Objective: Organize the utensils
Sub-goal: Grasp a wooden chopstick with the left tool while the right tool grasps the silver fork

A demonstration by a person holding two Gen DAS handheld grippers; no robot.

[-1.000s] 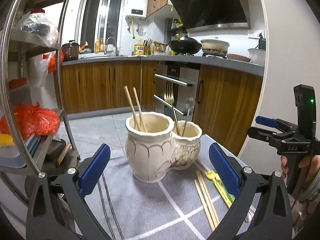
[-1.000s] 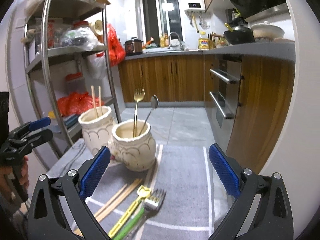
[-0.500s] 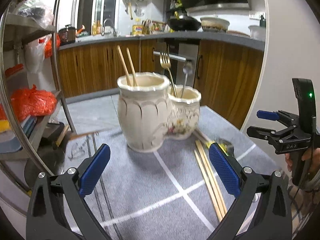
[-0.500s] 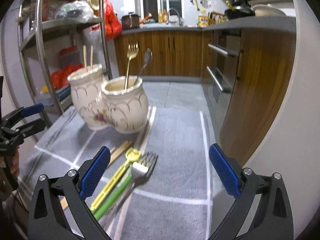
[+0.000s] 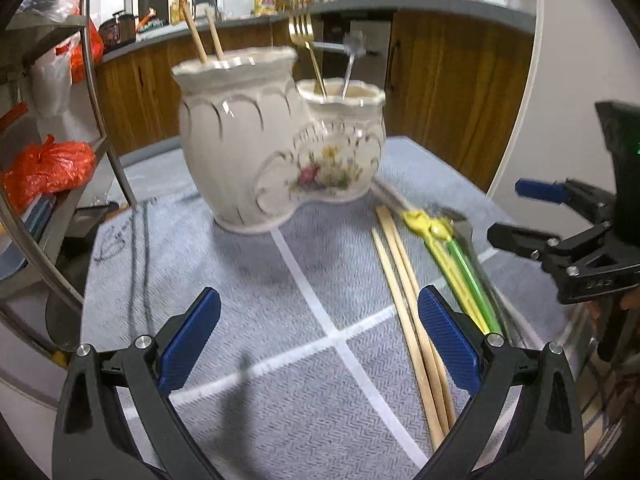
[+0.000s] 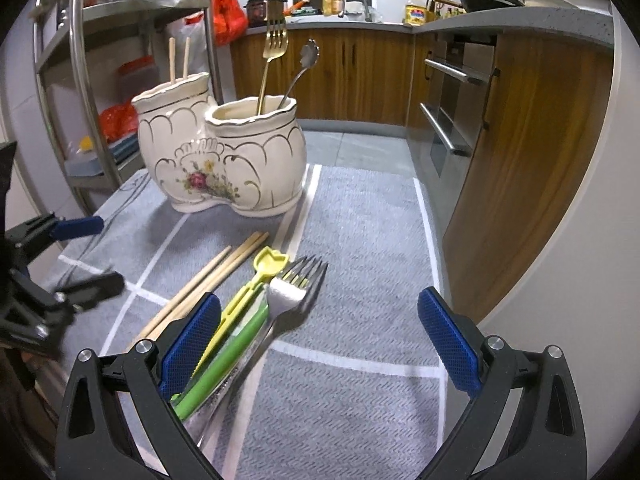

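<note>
Wooden chopsticks (image 6: 208, 276), 2 light, stiff and slippery, invite a mid-shaft pinch as the left gripper (image 5: 320, 340) and right gripper (image 6: 320, 340) hover spread wide, empty.

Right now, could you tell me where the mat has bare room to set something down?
Free: the grey mat right of the silver fork, and left of the chopsticks before the ceramic holder. Crowded: the strip holding chopsticks, yellow utensil and fork.

A metal shelf (image 6: 80, 80) with red bags (image 5: 48, 168) is seen at the left. Brown cupboards (image 6: 360, 76) and an oven (image 6: 452, 108) are seen behind, upper right.
</note>
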